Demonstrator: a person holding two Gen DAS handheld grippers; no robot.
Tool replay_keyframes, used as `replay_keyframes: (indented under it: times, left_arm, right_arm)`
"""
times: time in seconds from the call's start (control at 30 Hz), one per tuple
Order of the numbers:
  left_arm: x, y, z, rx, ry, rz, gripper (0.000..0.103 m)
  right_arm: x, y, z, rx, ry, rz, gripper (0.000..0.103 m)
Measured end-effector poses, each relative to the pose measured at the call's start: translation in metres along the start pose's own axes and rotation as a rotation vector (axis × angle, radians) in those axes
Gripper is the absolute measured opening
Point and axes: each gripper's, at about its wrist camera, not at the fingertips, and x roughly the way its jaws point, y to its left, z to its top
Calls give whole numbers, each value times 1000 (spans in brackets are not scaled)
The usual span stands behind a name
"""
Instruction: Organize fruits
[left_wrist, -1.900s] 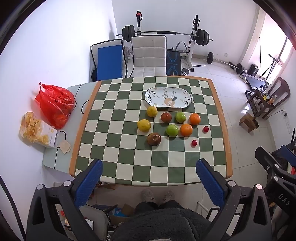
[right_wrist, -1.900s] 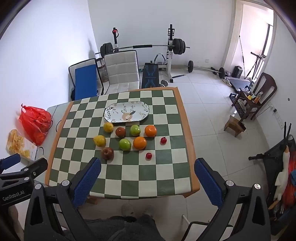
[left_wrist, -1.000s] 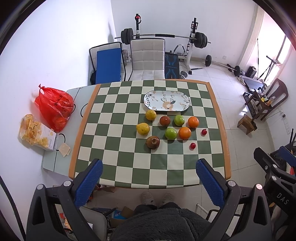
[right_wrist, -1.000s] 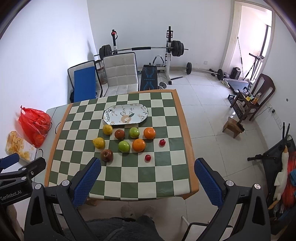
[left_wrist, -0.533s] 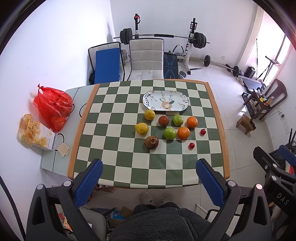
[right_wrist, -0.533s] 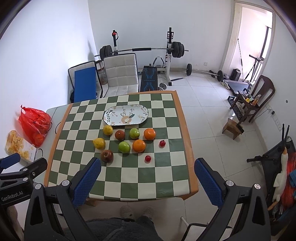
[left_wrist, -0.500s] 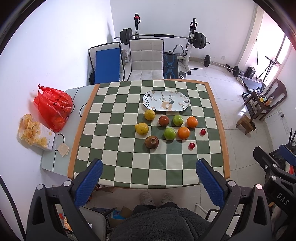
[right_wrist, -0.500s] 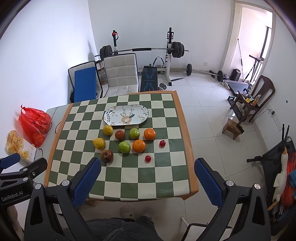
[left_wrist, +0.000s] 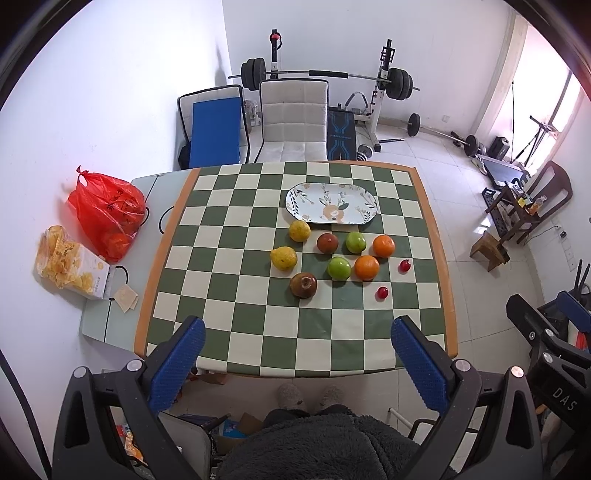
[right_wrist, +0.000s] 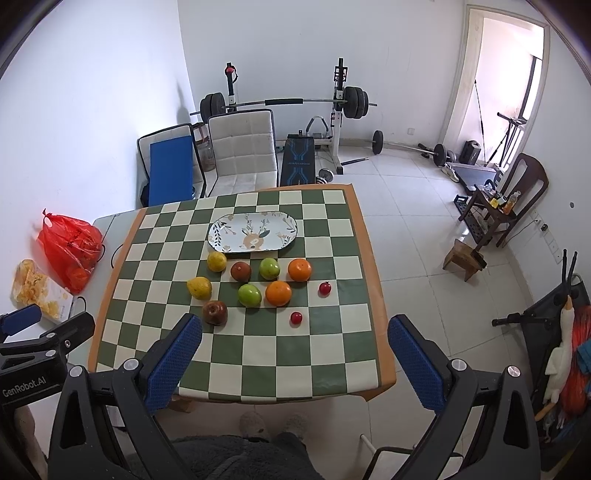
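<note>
Several fruits lie loose on a green-and-cream checkered table (left_wrist: 236, 325) (right_wrist: 332, 354), just in front of an empty oval floral plate (left_wrist: 331, 209) (right_wrist: 252, 232). Among them are two yellow fruits (left_wrist: 283, 257), two green apples (left_wrist: 339, 267), two oranges (left_wrist: 366, 267) (right_wrist: 278, 293), a brown apple (left_wrist: 303, 285) (right_wrist: 215, 312), a dark round fruit (left_wrist: 327, 243) and two small red fruits (left_wrist: 382, 293) (right_wrist: 296, 318). My left gripper (left_wrist: 297, 356) and right gripper (right_wrist: 293, 356) are both open and empty, held high above the table's near edge.
A red plastic bag (left_wrist: 107, 214) and a snack box (left_wrist: 72, 264) sit on a side surface left of the table. A padded chair (left_wrist: 293, 118) and a barbell rack (left_wrist: 384, 88) stand behind it. A person's slippered feet (left_wrist: 306, 395) show below.
Both grippers have risen and drawn back slightly, so the table looks a little smaller and farther. The fruits and plate have not moved.
</note>
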Motion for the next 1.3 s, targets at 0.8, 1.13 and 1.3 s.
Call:
replay_keyframes:
  times: [0.8, 1.13, 1.3]
  left_arm:
    - [-1, 3, 0, -3, -4, -6, 103]
    - [-1, -24, 23, 1, -35, -5, 103]
    - [31, -2, 35, 18, -145, 69, 103]
  right_arm:
    - [-7, 1, 5, -2, 0, 3, 103]
    - [-6, -3, 9, 78, -55, 14, 103]
    - [36, -2, 15, 104, -102, -9, 103]
